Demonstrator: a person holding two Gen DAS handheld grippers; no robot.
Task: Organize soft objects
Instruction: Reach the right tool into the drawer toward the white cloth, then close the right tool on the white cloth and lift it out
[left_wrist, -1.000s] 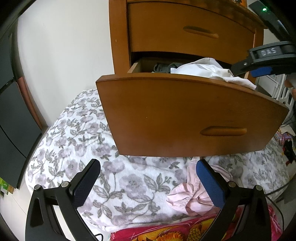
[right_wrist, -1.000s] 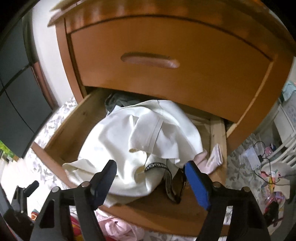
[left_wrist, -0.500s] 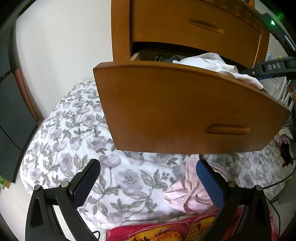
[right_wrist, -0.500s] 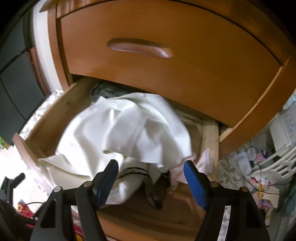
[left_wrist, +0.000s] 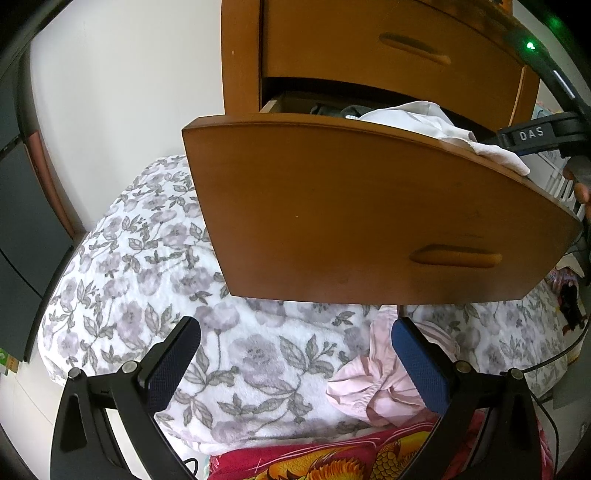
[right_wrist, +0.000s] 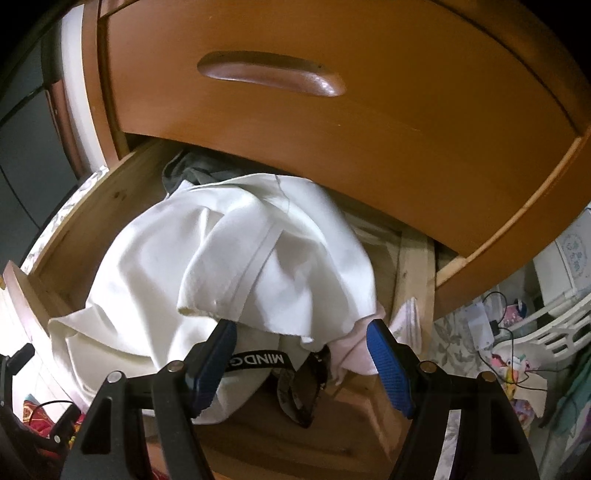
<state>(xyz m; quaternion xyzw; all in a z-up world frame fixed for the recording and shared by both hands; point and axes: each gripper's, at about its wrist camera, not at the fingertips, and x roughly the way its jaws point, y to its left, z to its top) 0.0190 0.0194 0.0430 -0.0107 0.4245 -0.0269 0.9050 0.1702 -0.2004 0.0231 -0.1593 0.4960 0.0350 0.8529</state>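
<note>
A crumpled white garment (right_wrist: 236, 266) fills the open wooden drawer (right_wrist: 74, 236) and hangs over its front edge (left_wrist: 491, 151). Under it lie a grey garment (right_wrist: 195, 173), a black band with white letters (right_wrist: 258, 362) and a pale pink cloth (right_wrist: 358, 354). My right gripper (right_wrist: 303, 354) is open and empty, just above the white garment's front edge. My left gripper (left_wrist: 295, 358) is open and empty, low over the bed below the drawer front (left_wrist: 369, 221). A pink garment (left_wrist: 380, 384) lies on the bed by its right finger.
The closed upper drawer (right_wrist: 332, 110) overhangs the open one. The bed has a floral blanket (left_wrist: 147, 280) and a red dragon-print cloth (left_wrist: 332, 461). A white basket (right_wrist: 546, 328) and cables (right_wrist: 495, 325) are at the right. A dark cabinet (left_wrist: 22, 229) stands at the left.
My right gripper has moved closer and lower toward the white garment in the drawer. My left gripper has shifted slightly, so the drawer front looks larger. Both stay open.
</note>
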